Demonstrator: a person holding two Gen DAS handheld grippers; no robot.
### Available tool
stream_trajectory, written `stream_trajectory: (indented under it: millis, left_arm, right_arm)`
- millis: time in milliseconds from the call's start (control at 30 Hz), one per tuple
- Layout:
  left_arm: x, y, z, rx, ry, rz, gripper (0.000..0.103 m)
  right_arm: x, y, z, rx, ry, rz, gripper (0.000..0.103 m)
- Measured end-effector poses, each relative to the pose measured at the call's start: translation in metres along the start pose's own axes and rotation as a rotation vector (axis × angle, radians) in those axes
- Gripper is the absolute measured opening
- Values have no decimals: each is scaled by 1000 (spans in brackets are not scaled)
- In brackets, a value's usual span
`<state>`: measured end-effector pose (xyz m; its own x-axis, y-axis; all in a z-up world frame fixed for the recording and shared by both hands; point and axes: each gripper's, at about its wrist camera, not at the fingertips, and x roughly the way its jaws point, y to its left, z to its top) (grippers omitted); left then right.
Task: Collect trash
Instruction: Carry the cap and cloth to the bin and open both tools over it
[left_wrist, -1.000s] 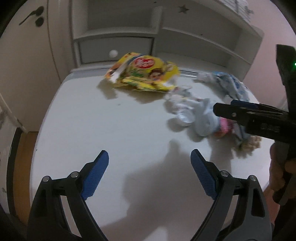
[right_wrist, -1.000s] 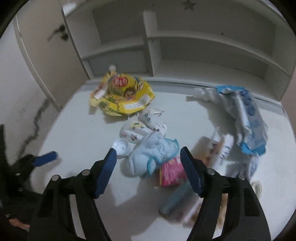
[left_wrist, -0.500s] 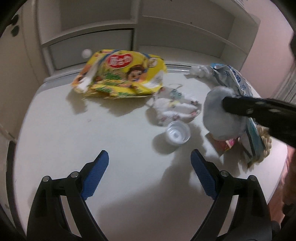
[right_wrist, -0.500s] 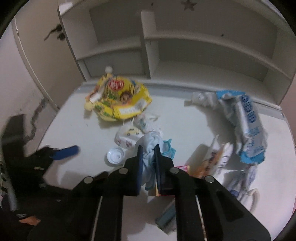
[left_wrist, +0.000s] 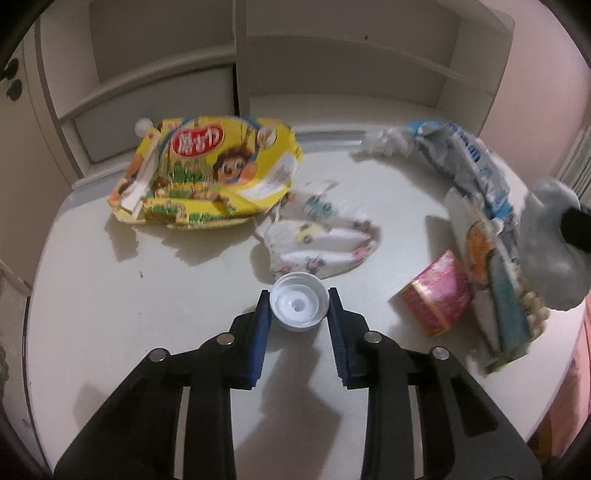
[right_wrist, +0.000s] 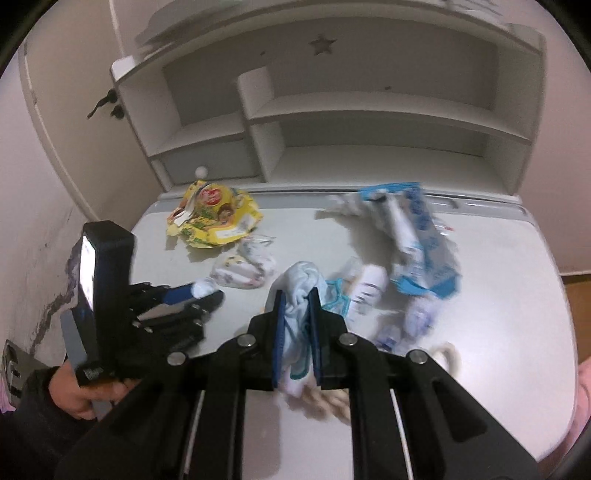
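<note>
Both claws closed since earlier: left claw (left_wrist: 299, 308) jaws just narrowed, pinching white bottle cap (left_wrist: 299, 306) mid-counter (left_wrist: 129, 314); right claw (right_wrist: 297, 306) clamps pale cloth (right_wrist: 301, 286), lifted.

a white bottle cap (left_wrist: 298, 306) on a white desk (left_wrist: 110, 302); a yellow snack bag (left_wrist: 207, 173) with a red logo and cartoon face; a white mask (left_wrist: 317, 240) printed with little cars; a pink-red packet (left_wrist: 436, 295); a blue-and-white wrapper (right_wrist: 417, 236); a pale blue cloth (right_wrist: 299, 295) with teal trim.
</note>
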<state>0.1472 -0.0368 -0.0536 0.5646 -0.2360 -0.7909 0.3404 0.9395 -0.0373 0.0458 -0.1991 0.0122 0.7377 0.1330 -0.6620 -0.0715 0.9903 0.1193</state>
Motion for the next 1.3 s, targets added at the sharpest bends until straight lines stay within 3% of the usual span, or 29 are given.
stream_trajectory:
  millis: [67, 233, 433, 667, 867, 1067, 1300]
  left_arm:
    - [-16, -10, 5, 19, -33, 8, 29]
    - [-56, -63, 23, 79, -97, -77, 29]
    - [-80, -203, 17, 270, -122, -305, 29]
    - [-71, -380, -30, 513, -34, -559, 29]
    - [-41, -490, -85, 669, 85, -690, 29]
    - [14, -561, -138, 777, 201, -731, 29]
    - [63, -590, -173, 806, 301, -701, 29]
  right_arm:
    - [-17, -19, -7, 35, -23, -19, 13]
    - [-65, -85, -37, 163, -78, -100, 13]
    - [-130, -188, -108, 378, -111, -256, 13]
    - [-198, -289, -218, 630, -103, -424, 13]
    - [-221, -356, -312, 816, -52, -509, 13]
    - [-201, -400, -377, 934, 37, -514, 13]
    - [-174, -427, -418, 990, 101, -499, 13]
